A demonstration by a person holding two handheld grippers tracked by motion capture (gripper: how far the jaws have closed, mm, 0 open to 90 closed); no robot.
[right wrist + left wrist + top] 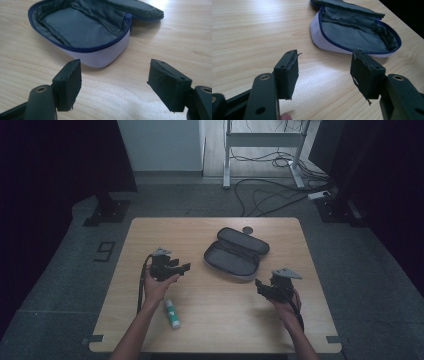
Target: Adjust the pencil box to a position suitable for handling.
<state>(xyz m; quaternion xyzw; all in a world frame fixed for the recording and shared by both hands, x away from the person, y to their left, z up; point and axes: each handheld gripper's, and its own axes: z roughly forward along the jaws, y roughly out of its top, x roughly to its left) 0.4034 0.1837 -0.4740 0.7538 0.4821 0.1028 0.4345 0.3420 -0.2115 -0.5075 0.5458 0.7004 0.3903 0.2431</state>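
High view: a light wooden table (215,320) carries an unzipped pencil case (236,253) lying open near the middle, toward the far side, its grey lining showing. The left gripper (186,267) is held above the table to the left of the case, jaws pointing toward it; the right gripper (258,284) is held to the case's right and nearer the person, also aimed at it. A white glue stick (172,313) with a green cap lies on the table just beside the left forearm; its label has green print too small to read. On the floor left of the table a dark marking reads like the digit 9 (104,251).

Left gripper view: both jaws stand wide apart with nothing between them, bare wood beneath, the case's white wall and blue zip edge ahead.

Right gripper view: the jaws are likewise spread, gripping nothing, the case just beyond them.
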